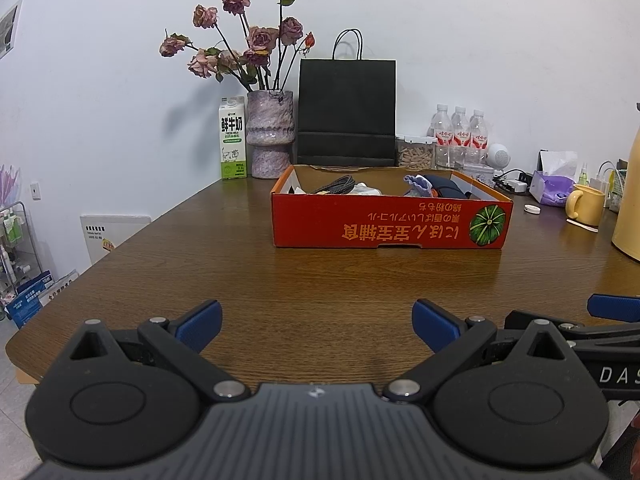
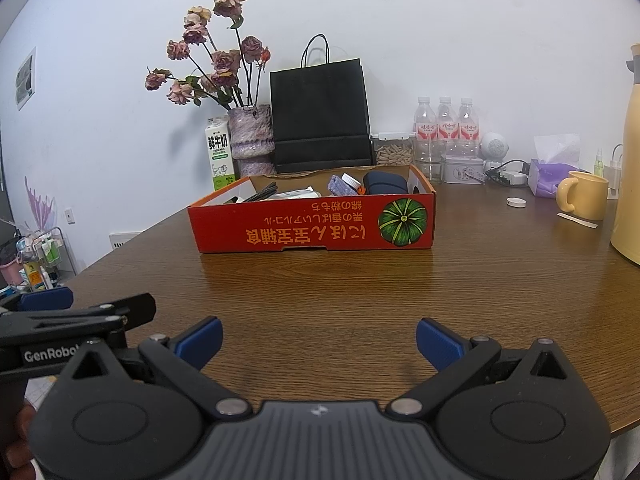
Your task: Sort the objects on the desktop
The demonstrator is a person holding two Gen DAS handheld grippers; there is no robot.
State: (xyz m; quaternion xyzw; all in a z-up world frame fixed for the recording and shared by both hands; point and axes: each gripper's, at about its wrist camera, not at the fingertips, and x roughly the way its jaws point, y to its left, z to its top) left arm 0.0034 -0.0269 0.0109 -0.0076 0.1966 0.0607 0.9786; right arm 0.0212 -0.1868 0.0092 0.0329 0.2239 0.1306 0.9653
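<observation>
Three water bottles (image 2: 444,120), one mug (image 2: 584,195), one red box (image 2: 312,224), perhaps nine roses (image 1: 260,38).

Red box (image 1: 384,226); yellow mug (image 2: 588,196)

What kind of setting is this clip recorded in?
Probably a home or small office room, at a wooden table pushed against a white wall. The table carries everyday clutter: a vase of dried roses, a milk carton, water bottles and a yellow mug.
</observation>
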